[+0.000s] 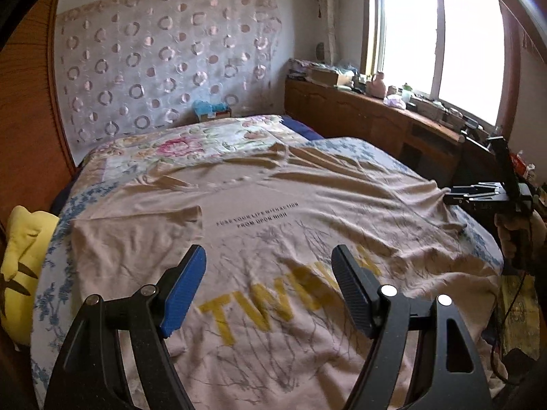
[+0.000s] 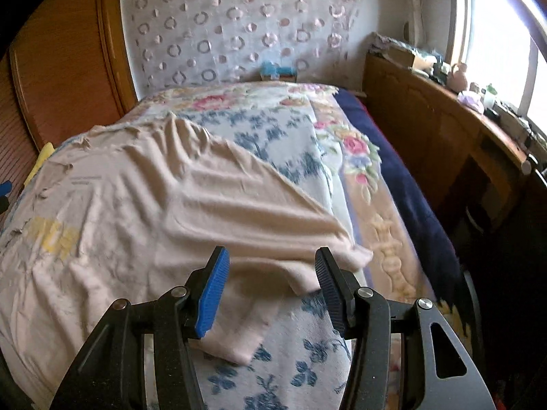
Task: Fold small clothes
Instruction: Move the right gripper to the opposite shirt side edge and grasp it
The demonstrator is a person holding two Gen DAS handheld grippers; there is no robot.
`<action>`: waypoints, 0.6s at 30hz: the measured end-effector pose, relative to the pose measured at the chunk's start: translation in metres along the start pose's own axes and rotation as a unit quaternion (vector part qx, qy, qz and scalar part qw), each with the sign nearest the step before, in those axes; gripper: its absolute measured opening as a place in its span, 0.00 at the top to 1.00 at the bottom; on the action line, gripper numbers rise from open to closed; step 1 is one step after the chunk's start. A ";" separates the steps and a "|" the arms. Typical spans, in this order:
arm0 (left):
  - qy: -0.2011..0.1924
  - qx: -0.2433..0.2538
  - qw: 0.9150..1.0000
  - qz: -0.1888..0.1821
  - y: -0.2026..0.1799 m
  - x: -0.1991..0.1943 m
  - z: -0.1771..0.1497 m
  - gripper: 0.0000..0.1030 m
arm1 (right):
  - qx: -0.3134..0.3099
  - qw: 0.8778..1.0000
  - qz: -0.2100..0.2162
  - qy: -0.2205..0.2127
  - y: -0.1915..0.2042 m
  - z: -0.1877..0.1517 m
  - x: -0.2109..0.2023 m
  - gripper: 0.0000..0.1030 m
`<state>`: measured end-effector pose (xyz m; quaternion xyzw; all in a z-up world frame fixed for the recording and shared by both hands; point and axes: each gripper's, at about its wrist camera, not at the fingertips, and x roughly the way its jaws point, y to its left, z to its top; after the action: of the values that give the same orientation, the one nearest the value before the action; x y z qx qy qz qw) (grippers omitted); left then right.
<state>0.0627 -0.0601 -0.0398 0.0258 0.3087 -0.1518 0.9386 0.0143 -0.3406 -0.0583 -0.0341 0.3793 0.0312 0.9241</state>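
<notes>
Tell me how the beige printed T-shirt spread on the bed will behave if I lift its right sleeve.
The beige printed T-shirt is probably floppy: thin fabric, rippled all over. Its right sleeve would likely drape and drag the body along. It looks light, so it may slide on the floral blanket.

Beige t-shirt spread flat on bed, print up, wrinkled; right sleeve folded over.
</notes>
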 end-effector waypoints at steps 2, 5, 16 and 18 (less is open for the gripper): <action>0.009 0.002 1.000 0.000 -0.002 0.004 -0.001 0.26 | 0.005 1.000 0.001 0.008 0.003 0.000 -0.001 0.47; 0.022 0.000 1.000 -0.002 -0.001 0.009 -0.004 0.26 | 0.011 1.000 0.002 0.016 -0.009 0.002 -0.006 0.47; 0.031 -0.001 1.000 -0.002 -0.002 0.012 -0.007 0.26 | -0.016 1.000 0.004 0.020 -0.014 0.016 0.004 0.67; 0.032 -0.001 0.999 0.000 -0.002 0.012 -0.007 0.26 | -0.025 0.999 0.010 0.021 -0.015 0.016 0.008 0.80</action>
<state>0.0673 -0.0648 -0.0529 0.0293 0.3387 -0.1508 0.9283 0.0329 -0.3539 -0.0521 -0.0541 0.3984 0.0491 0.9143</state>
